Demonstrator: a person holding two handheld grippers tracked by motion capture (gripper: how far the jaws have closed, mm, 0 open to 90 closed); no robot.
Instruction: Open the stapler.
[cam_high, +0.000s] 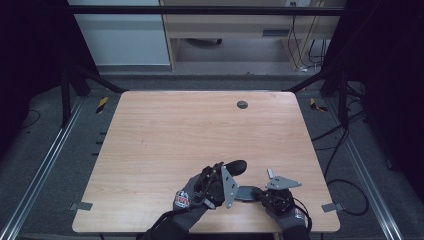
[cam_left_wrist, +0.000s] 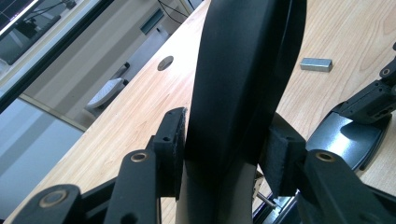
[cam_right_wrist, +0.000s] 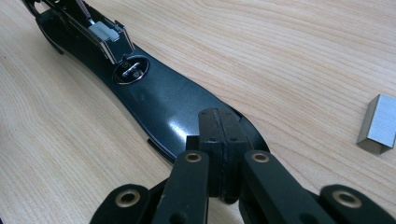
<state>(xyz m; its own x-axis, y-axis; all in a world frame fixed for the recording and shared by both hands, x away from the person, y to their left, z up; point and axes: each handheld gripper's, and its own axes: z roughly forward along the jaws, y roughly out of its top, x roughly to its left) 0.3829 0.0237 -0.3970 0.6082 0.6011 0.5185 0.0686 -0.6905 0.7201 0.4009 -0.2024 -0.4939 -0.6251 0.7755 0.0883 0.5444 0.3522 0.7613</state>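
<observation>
stapler (cam_right_wrist: 154, 100) opened up on table
l gripper (cam_left_wrist: 224, 154) clamped its raised top arm (cam_left_wrist: 243, 70); r gripper (cam_right_wrist: 223, 154) jaws shut, tips pressing base end.

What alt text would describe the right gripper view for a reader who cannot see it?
The right gripper, jaws shut, presses on the base of an opened black stapler lying on a wooden table. A block of staples lies at the right.
</observation>
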